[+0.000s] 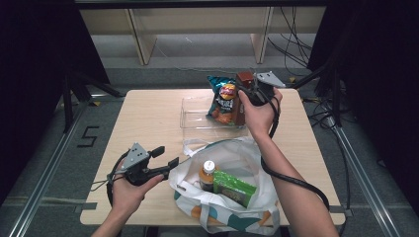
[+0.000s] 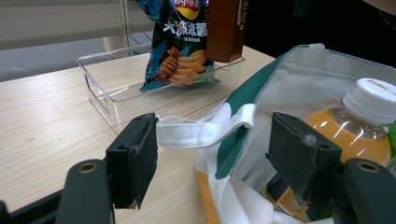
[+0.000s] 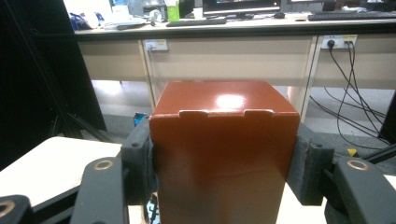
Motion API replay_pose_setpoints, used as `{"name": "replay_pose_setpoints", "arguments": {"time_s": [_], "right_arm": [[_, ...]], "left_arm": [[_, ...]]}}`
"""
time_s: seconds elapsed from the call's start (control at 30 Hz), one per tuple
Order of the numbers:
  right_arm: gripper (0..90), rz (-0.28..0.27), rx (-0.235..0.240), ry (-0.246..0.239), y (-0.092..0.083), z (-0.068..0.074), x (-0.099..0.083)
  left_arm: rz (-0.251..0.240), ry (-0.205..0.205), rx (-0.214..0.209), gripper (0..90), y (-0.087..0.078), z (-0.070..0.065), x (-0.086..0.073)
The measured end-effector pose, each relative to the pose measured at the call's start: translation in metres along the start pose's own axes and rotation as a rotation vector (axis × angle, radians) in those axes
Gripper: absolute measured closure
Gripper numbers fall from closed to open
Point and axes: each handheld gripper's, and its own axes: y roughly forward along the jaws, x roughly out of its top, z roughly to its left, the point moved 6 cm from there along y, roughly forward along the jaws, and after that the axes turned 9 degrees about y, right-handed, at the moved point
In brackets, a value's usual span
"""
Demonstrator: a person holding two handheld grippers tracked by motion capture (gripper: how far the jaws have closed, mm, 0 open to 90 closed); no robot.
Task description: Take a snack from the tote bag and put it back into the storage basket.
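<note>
The right tool (image 1: 248,88) clamps the brown box (image 1: 243,96) by its sides, upright with its long axis vertical, hanging just above the clear tray (image 1: 195,118) beside the chip bag (image 1: 223,101). The drop is straight down. The left tool (image 1: 160,160) gapes empty beside the tote bag (image 1: 232,187).
</note>
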Motion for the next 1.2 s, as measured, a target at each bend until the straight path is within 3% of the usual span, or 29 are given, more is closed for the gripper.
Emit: {"name": "replay_pose_setpoints", "arguments": {"time_s": [0.5, 0.57, 0.93, 1.13, 1.2], "right_arm": [[39.0, 0.004, -0.005, -0.003, 0.004, -0.003, -0.002], [39.0, 0.015, -0.008, 0.020, 0.004, -0.002, -0.002], [39.1, -0.002, -0.014, 0.024, 0.008, -0.006, -0.002], [39.1, 0.001, -0.025, 0.056, 0.010, -0.006, -0.002], [39.1, 0.001, -0.023, 0.032, 0.011, -0.006, -0.001]], "left_arm": [[0.006, -0.001, 0.007, 32.3, -0.001, 0.001, 0.000], [-0.001, 0.000, -0.003, 32.3, 0.000, 0.000, 0.000], [0.011, 0.003, 0.001, 32.2, 0.001, -0.001, -0.002], [0.002, 0.002, -0.008, 32.3, 0.002, -0.002, -0.001], [0.003, 0.004, -0.007, 32.3, 0.002, -0.002, -0.001]]}}
